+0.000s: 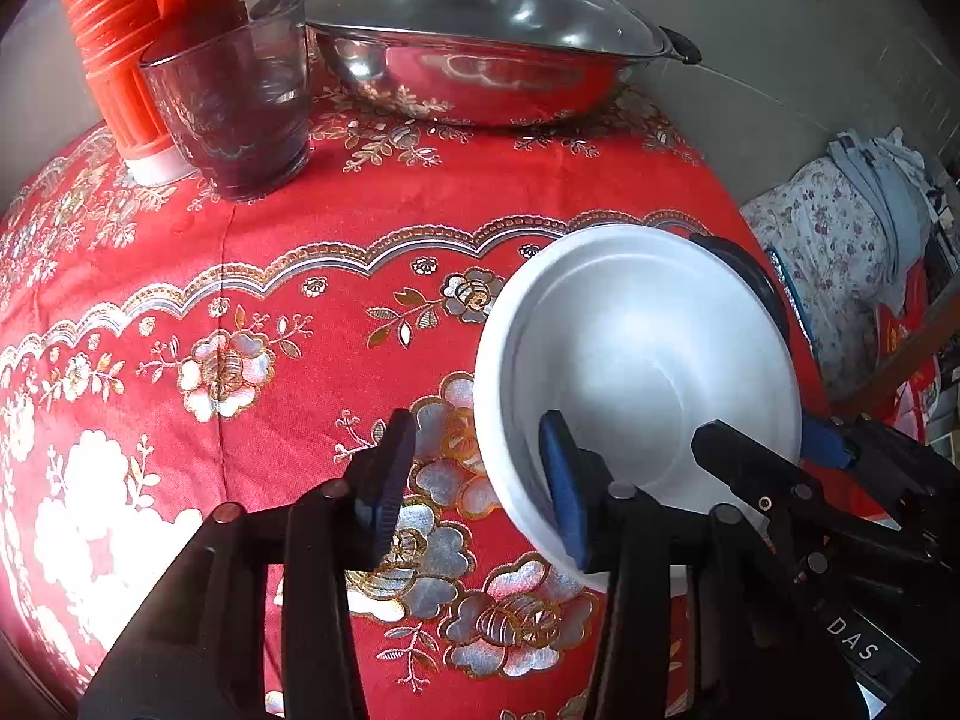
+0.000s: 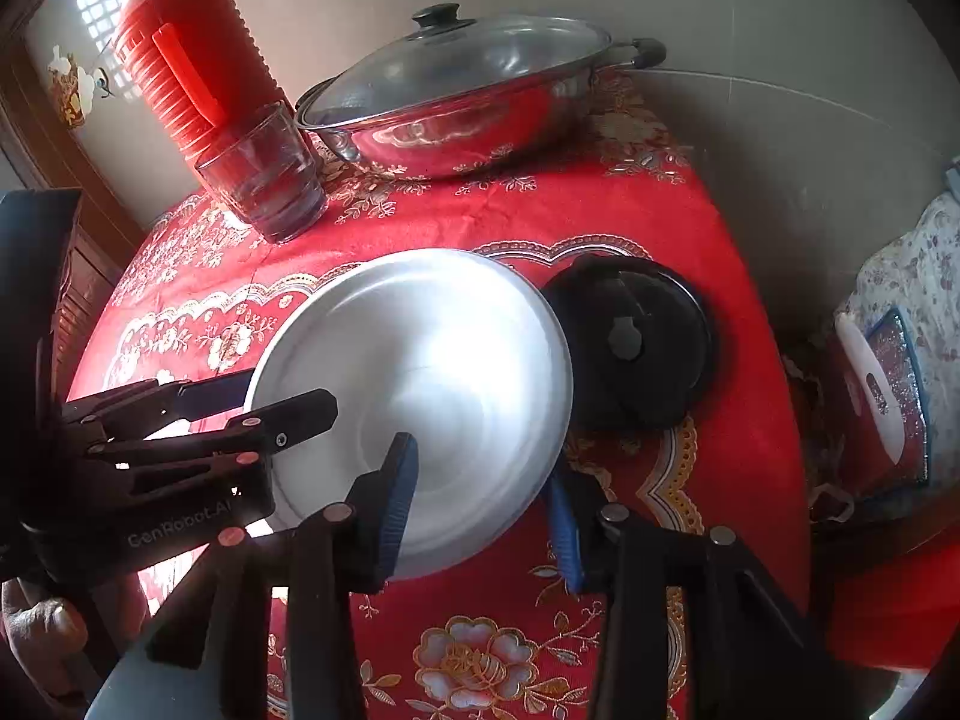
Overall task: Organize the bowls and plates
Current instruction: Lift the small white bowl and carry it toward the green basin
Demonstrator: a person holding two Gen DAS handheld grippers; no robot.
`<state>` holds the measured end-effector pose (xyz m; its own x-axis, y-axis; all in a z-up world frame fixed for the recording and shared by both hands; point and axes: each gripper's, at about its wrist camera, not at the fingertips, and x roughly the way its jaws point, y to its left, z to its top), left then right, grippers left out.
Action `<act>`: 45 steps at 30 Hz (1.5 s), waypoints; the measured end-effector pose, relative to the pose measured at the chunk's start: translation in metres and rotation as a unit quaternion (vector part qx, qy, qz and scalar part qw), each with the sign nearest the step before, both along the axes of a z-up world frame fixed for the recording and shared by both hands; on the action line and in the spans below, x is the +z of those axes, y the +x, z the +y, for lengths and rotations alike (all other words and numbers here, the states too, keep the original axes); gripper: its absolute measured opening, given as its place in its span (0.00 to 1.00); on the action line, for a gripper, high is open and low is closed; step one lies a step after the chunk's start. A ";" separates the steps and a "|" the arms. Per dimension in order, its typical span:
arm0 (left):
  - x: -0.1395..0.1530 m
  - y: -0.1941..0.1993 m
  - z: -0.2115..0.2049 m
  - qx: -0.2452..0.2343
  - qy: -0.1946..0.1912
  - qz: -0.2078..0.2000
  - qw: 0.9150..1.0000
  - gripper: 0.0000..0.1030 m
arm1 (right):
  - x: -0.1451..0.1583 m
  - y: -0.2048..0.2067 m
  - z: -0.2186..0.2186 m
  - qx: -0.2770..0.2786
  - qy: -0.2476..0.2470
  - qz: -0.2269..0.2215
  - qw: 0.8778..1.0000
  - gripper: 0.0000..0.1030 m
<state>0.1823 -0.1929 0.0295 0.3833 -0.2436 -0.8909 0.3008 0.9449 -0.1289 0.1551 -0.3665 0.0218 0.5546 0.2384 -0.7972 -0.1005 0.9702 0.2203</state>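
A white bowl [image 1: 648, 360] sits tilted over the red floral tablecloth [image 1: 300, 240]; it also shows in the right wrist view [image 2: 432, 372]. My left gripper [image 1: 480, 480] is open, its fingers astride the bowl's near rim, one inside and one outside. My right gripper [image 2: 486, 504] is open, its fingers astride the bowl's rim on the other side; it also shows in the left wrist view [image 1: 774, 456]. A black round lid or plate [image 2: 636, 342] lies just right of the bowl.
A steel wok with glass lid [image 2: 468, 96] stands at the back of the table. A glass tumbler [image 2: 264, 180] and a red ribbed thermos [image 2: 186, 72] stand back left. The table's right edge drops toward a floral cloth [image 1: 828, 252].
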 end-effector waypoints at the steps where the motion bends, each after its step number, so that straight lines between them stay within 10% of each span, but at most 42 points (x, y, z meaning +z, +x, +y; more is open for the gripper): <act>1: -0.001 0.001 -0.001 -0.002 -0.001 0.005 1.000 0.31 | 0.000 0.000 0.001 0.000 0.000 -0.001 1.000 0.35; 4: -0.001 0.000 -0.004 -0.007 0.003 0.002 1.000 0.18 | 0.001 0.000 0.004 0.006 -0.003 -0.002 1.000 0.33; 45: 0.038 -0.136 0.173 0.093 -0.003 -0.056 0.994 0.18 | 0.027 -0.098 0.163 0.141 -0.044 -0.048 0.988 0.36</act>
